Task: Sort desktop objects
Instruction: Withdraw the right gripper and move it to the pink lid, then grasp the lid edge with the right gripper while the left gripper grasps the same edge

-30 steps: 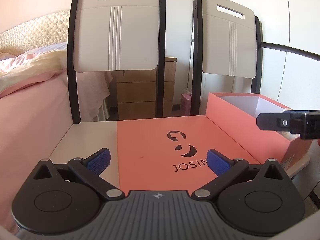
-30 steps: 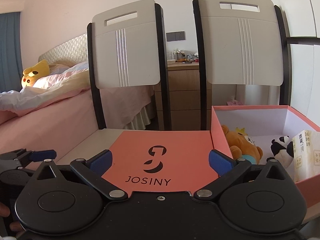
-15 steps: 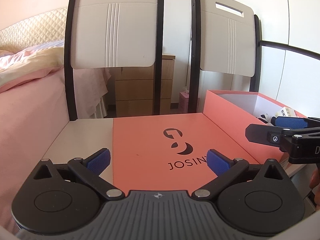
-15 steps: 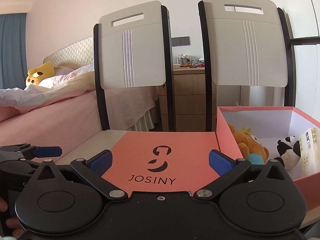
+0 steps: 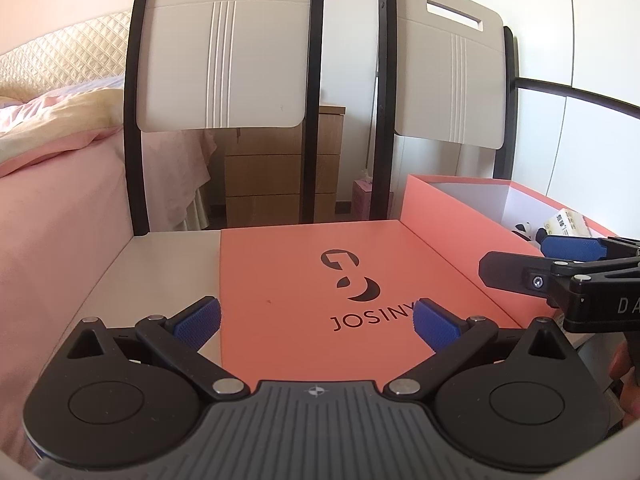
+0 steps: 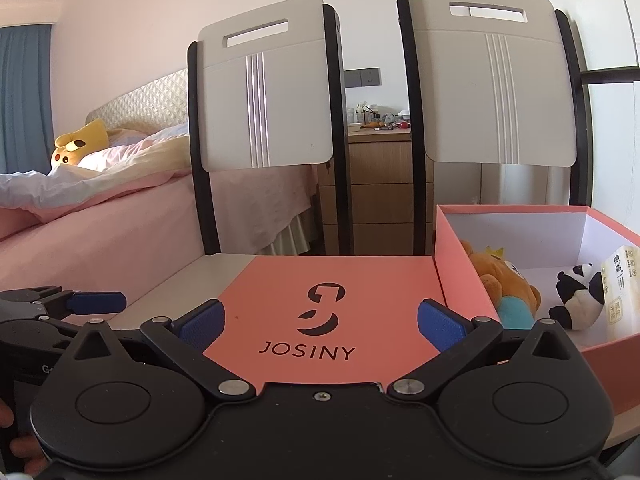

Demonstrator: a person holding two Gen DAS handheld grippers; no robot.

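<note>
Both grippers w/ jaws wide apart, nothing between them: left gripper (image 5: 316,322) and right gripper (image 6: 322,326) hang side by side over the salmon JOSINY lid (image 6: 324,312) lying flat on the desk (image 5: 160,264), whether pads touch it can't tell. Just right of the lid, touching it, the open box (image 6: 460,280) already holds the bear plush (image 6: 506,284), panda plush (image 6: 580,296) and tissue pack (image 6: 620,284). Risk, my guess: if the lid is next, it's flat w/ little edge to pinch, so pads could slip or shove it into the box, and the two grippers are close enough to knock each other.

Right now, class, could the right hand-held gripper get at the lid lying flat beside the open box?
Probably yes: the right hand-held gripper is open, and nothing lies on the lid just ahead of its fingers.
</note>
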